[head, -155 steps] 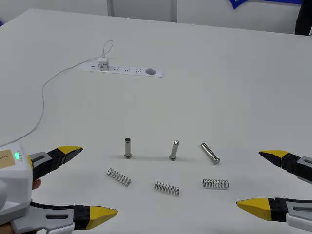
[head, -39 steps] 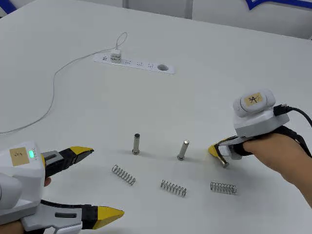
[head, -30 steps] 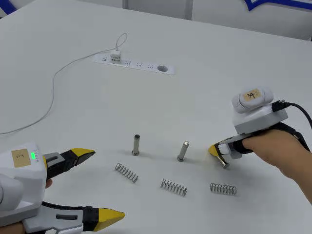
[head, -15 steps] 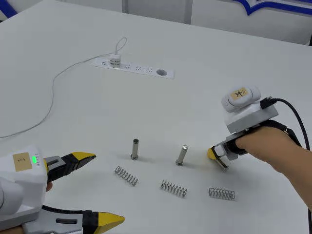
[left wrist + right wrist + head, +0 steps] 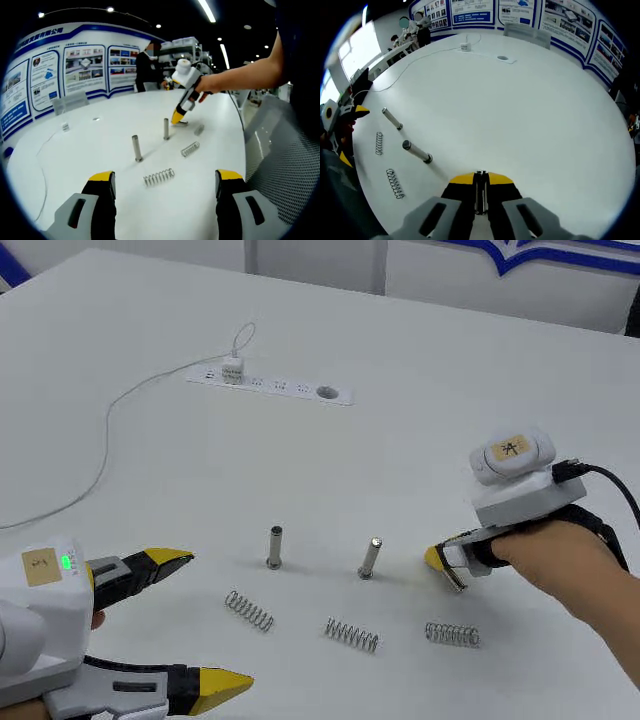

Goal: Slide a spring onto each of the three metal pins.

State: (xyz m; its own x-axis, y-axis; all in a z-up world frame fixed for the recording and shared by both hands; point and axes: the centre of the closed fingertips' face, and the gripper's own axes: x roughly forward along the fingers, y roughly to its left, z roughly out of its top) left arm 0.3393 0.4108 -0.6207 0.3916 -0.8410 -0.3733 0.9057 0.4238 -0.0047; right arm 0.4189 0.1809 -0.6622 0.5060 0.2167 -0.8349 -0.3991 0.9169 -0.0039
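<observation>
**Head view.** My right claw (image 5: 447, 562) is shut on the right pin (image 5: 456, 579). The pin slants down out of the tips toward the bench (image 5: 420, 440); I cannot tell whether its lower end touches. The right spring (image 5: 452, 634) lies just on my side of that claw, flat, with its long axis running left to right, roughly crosswise to the slanting pin. My left claw (image 5: 198, 620) is wide open and holds nothing. It is nearest the left spring (image 5: 248, 610), while the middle spring (image 5: 352, 634) lies between the two claws. The left pin (image 5: 274, 546) and middle pin (image 5: 370, 558) stand on their heads, both bare.

**Left gripper view.** The yellow tips stand far apart, and the left spring (image 5: 159, 176) lies straight ahead between them, broadside to the claw. Beyond it rise the left pin (image 5: 135, 148) and the middle pin (image 5: 166, 128). The right claw (image 5: 178, 116) sits farthest off, with the right spring (image 5: 199, 130) beside it.

**Right gripper view.** The jaws are closed on the right pin (image 5: 480, 191), whose long axis runs along the claw's own line.

**Judgement.** The right spring is nearer the right claw, but that claw is occupied. The free left claw would have to carry a spring across and turn its axis in line with the pin.
</observation>
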